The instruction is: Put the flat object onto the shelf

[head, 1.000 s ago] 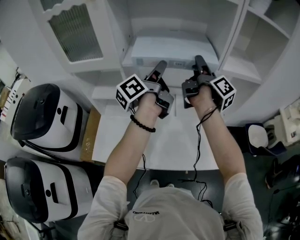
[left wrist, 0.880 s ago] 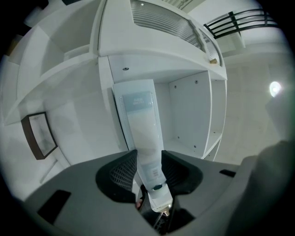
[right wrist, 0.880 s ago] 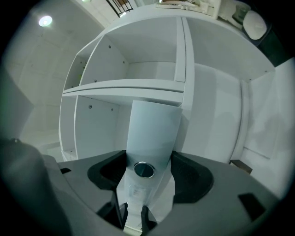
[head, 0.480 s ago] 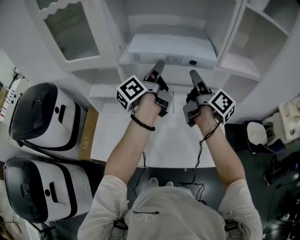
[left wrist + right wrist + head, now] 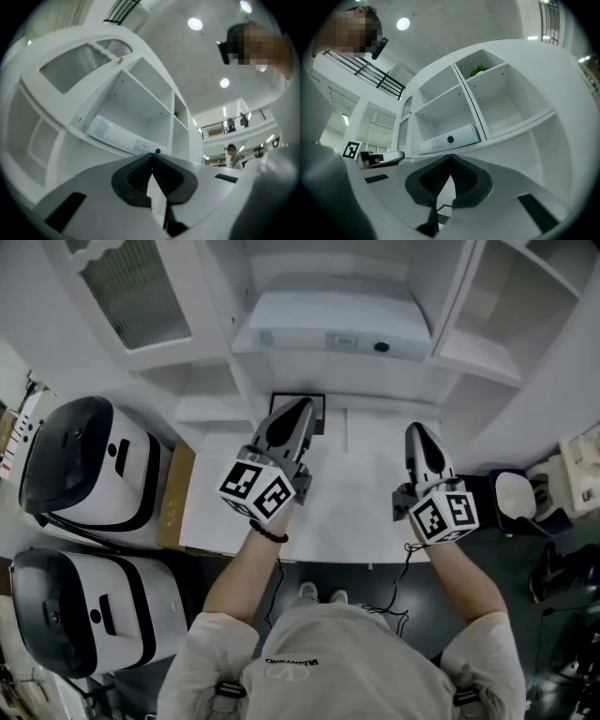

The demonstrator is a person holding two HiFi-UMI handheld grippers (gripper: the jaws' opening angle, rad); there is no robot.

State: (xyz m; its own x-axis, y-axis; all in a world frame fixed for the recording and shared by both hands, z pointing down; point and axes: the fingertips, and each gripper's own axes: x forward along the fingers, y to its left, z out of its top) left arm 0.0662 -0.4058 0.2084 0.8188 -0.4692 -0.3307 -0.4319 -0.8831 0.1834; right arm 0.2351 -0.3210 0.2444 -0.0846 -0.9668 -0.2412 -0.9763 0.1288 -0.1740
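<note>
Head view: flat object (image 5: 333, 322) rests along the shelf (image 5: 309, 369) front edge, so left gripper (image 5: 296, 413) and right gripper (image 5: 418, 435), over the counter (image 5: 361, 512), have just closed their jaws, both empty, the task apparently done

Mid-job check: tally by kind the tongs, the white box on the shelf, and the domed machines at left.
Flat white box: 1
Black-and-white domed machines: 2
Left tongs, right tongs, both shut, empty: 2
Total: 5
</note>
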